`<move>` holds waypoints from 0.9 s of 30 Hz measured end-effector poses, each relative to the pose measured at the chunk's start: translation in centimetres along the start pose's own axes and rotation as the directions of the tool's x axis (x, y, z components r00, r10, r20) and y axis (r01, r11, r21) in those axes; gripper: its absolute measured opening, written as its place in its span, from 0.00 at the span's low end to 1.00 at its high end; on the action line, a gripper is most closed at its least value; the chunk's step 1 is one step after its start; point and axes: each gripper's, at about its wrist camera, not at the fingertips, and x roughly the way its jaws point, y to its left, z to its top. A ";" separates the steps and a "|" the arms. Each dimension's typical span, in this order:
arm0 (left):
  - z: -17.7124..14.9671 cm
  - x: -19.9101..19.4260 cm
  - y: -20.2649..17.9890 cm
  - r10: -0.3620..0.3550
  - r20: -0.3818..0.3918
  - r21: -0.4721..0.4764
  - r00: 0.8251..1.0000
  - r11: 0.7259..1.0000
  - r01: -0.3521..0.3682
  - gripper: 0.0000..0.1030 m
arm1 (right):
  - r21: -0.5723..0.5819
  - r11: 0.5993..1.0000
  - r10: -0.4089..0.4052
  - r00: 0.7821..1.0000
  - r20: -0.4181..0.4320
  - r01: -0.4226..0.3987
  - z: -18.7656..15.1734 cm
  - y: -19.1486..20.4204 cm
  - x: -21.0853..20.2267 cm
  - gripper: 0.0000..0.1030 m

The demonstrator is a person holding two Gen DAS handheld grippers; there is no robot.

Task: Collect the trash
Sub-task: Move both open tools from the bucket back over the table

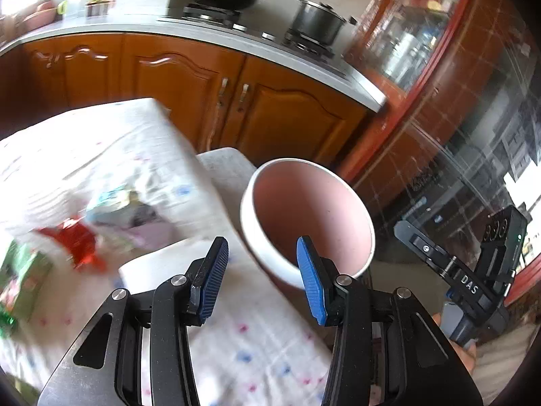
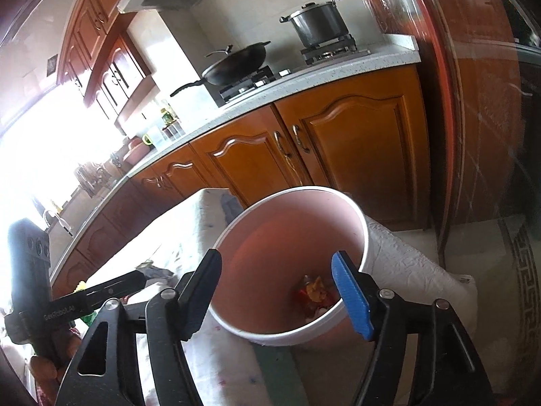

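A: Left gripper (image 1: 262, 264)?
B: Hovering over the tablecloth (image 1: 257, 345), fingers spread apart, gripping nothing. Red wrapper (image 1: 79, 245) lying blurred on the cloth.
A: Right gripper (image 2: 275, 292)?
B: Hanging over the pink bin (image 2: 363, 237), fingers wide apart, carrying nothing. Wrappers (image 2: 314, 292) lying inside at the bottom.

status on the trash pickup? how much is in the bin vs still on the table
Done: a few red and yellow wrappers lie at the bottom of the pink bin. In hand: nothing; the left gripper and the right gripper are both open and empty. Left: a red wrapper, a crumpled packet and green packaging on the table.
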 end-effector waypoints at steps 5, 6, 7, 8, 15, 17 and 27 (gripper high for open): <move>-1.2 -2.1 2.1 0.028 0.029 -0.041 0.999 0.999 -0.027 0.41 | -0.011 0.999 0.031 1.000 -0.003 -0.031 -0.8 1.6 -0.3 0.69; -1.4 -2.5 2.4 0.035 0.034 -0.047 0.999 0.998 -0.033 0.41 | -0.016 0.999 0.036 0.999 -0.005 -0.036 -1.0 2.0 -0.4 0.69; -1.7 -2.8 2.7 0.040 0.037 -0.052 0.999 0.998 -0.038 0.41 | -0.021 0.999 0.042 0.999 -0.008 -0.042 -1.2 2.4 -0.3 0.69; -1.9 -3.2 3.2 0.045 0.041 -0.059 0.998 0.997 -0.043 0.41 | -0.025 0.999 0.046 0.999 -0.011 -0.046 -1.3 2.7 -0.3 0.69; -3.4 -5.0 5.9 0.075 0.047 -0.107 0.996 0.992 -0.070 0.41 | -0.051 0.995 0.083 0.996 -0.042 -0.085 -2.8 5.2 0.3 0.70; -3.7 -5.5 6.8 0.086 0.051 -0.123 0.995 0.989 -0.079 0.41 | -0.063 0.994 0.091 0.995 -0.052 -0.094 -3.0 6.0 0.6 0.70; -4.4 -7.3 9.8 0.133 0.068 -0.165 0.989 0.979 -0.120 0.47 | -0.098 0.985 0.129 0.987 -0.095 -0.138 -4.1 8.7 2.1 0.73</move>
